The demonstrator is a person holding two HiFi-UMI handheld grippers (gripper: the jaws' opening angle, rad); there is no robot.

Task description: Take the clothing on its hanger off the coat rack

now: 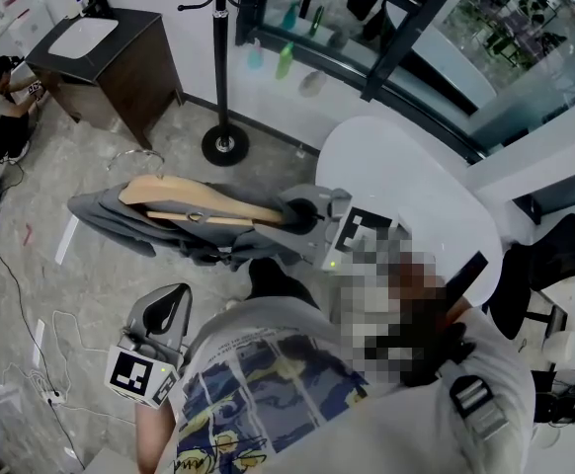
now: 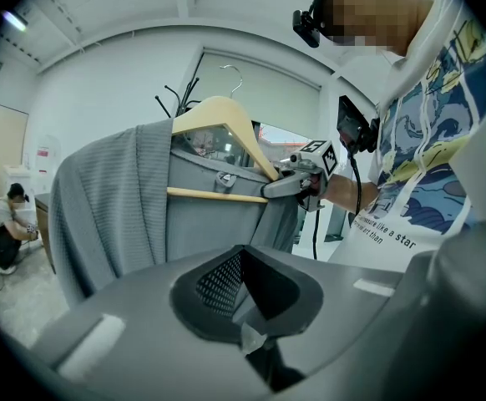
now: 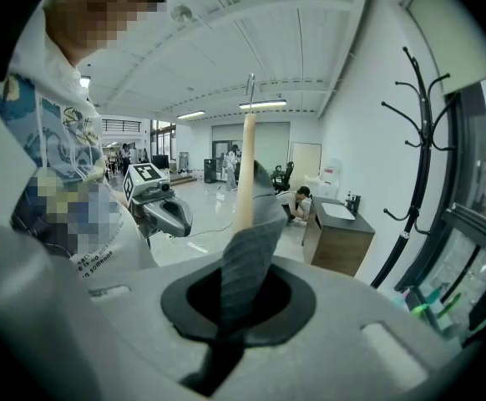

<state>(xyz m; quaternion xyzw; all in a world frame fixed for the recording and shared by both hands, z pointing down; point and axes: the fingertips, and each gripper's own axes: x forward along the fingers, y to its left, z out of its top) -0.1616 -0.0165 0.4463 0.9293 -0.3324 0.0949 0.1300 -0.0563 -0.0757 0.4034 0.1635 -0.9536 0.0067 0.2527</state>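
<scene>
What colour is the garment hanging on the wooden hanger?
Grey, with a fine ribbed knit; the garment shows best in the left gripper view.

A person crouches beside a dark cabinet (white basin on top), a white table well apart.

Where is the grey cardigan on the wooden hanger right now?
The grey knit cardigan on its wooden hanger is off the black coat rack, pinched in the right claw before the person, mid-left in head view.
</scene>
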